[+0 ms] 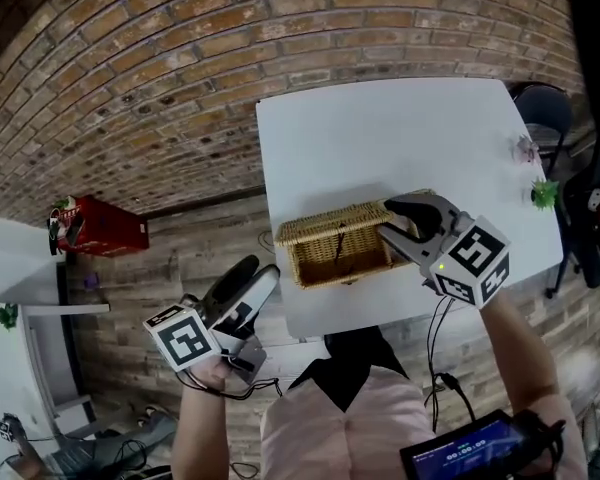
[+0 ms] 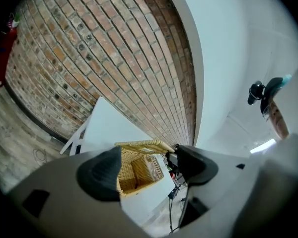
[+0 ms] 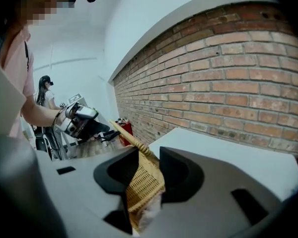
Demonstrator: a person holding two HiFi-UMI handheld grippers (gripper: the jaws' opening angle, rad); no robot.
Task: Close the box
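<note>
A wicker box (image 1: pixel 342 256) stands near the front edge of the white table (image 1: pixel 380 138), its lid (image 1: pixel 332 220) lying low over it. My right gripper (image 1: pixel 386 218) is at the lid's right end. In the right gripper view the lid's woven edge (image 3: pixel 143 178) fills the gap between the jaws of that gripper (image 3: pixel 146 170), which is shut on it. My left gripper (image 1: pixel 260 268) hangs off the table's front left, open and holding nothing. The left gripper view looks past that gripper (image 2: pixel 146 165) at the box (image 2: pixel 136 171) with the lid (image 2: pixel 141 145) raised a little.
A brick wall runs behind the table. A red case (image 1: pixel 100 228) sits on the wooden floor at the left, beside another white surface (image 1: pixel 10 258). A small green plant (image 1: pixel 545 193) is at the table's right edge, with a dark chair (image 1: pixel 545 108) beyond.
</note>
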